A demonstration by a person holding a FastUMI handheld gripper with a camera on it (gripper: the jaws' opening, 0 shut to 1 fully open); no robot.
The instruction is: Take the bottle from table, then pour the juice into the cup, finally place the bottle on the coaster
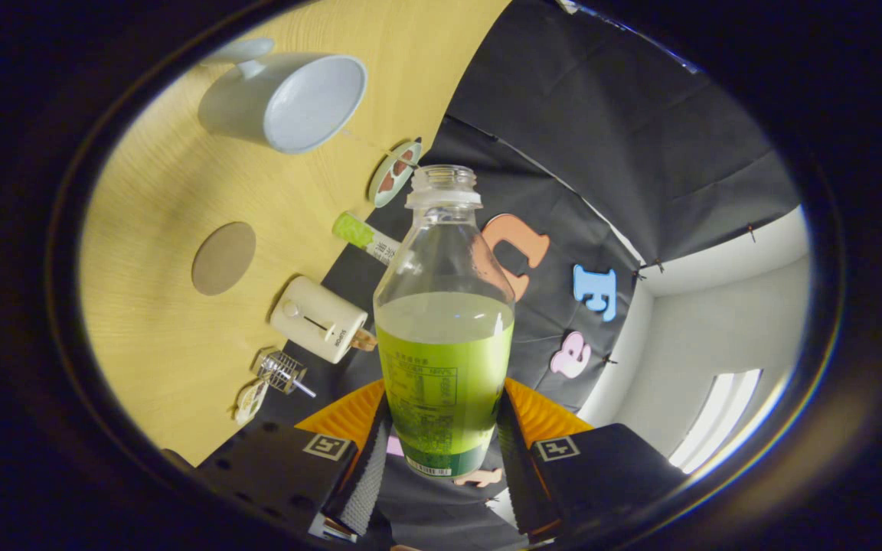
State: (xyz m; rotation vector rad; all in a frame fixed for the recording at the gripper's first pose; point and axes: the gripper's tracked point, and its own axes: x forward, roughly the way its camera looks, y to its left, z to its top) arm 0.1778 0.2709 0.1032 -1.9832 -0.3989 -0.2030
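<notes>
Scanning from the left, we see a pale wooden table (pixel 158 191) that appears tipped on its side, since the whole view is rolled. On it at the far left stands a white cup (pixel 288 99), its open mouth facing right toward the booth wall and its inside looking empty. Nearer to us on the same wood lies a round brown coaster (pixel 223 258), flat and bare, well apart from the cup. To the right of the coaster sits a cream toaster (pixel 320 319), and just beside that, nearer us, a small wire whisk (pixel 282 372). Between the cup and the bottle's neck we find a small round dish (pixel 394 173) with a reddish pattern, close to the table's edge, and below it a tube (pixel 364 236) with a green end. In the middle, the bottle (pixel 445 329) rises from between our fingers, its cap off and its mouth open; green juice fills roughly the lower half, and the clear upper part shows the dark wall behind. Our gripper (pixel 445 444) is clamped on the bottle's lower body, one finger pressing each side of the labelled part. The bottle is held in the air, clear of the table, with the cup well off to its left. To the right we see black cloth and a white wall.
</notes>
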